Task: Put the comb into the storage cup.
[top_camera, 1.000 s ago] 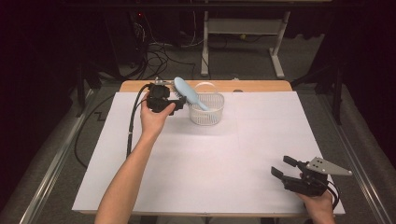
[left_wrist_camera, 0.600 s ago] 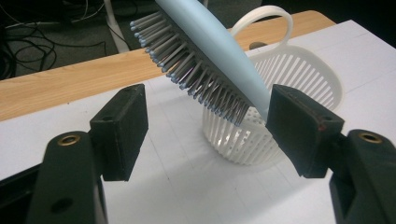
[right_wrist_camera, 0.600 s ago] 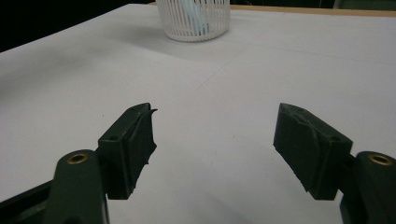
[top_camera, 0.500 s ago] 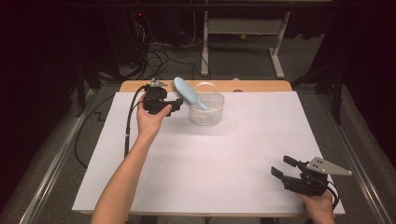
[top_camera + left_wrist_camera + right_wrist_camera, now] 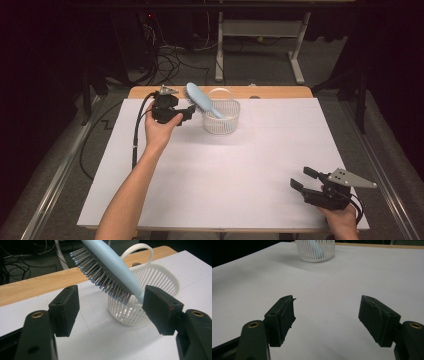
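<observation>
left gripper (image 5: pixel 189 113) gapes wide beside the hairbrush (image 5: pixel 202 99) propped in the basket (image 5: pixel 221 123)

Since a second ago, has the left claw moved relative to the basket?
No. In the high view the left claw sits just left of the white basket, as before, open beside the blue hairbrush.
</observation>
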Available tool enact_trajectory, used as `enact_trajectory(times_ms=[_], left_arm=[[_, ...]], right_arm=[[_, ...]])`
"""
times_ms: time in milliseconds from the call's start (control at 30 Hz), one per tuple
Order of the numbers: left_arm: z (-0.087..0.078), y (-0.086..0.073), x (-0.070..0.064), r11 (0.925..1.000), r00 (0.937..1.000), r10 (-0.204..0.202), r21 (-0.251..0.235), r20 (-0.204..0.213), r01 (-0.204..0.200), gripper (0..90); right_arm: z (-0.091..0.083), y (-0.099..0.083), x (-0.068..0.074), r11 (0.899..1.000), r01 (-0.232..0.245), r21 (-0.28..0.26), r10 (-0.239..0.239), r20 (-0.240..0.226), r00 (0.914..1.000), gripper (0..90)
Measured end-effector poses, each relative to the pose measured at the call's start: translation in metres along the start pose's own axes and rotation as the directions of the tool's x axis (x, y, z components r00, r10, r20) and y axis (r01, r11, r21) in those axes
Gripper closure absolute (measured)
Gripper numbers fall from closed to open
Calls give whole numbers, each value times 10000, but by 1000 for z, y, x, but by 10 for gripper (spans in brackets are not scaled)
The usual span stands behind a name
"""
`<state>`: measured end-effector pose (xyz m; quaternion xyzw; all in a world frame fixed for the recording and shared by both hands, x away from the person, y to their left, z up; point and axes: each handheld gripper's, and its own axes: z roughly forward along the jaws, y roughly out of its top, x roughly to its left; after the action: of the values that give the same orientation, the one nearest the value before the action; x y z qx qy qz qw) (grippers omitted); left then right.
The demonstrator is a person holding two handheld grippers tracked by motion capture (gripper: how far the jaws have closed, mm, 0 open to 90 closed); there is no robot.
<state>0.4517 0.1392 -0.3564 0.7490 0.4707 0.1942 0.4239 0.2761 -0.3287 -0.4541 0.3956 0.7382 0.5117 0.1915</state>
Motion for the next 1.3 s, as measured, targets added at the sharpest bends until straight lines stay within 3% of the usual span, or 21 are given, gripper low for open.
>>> enact_trajectory(times_ms=[1300], left_arm=[[-15, -12, -1, 9996, 9998, 214, -178, 45, -213, 307]], right_arm=[[0, 0, 0, 10000, -15, -39, 15, 24, 10000, 293]])
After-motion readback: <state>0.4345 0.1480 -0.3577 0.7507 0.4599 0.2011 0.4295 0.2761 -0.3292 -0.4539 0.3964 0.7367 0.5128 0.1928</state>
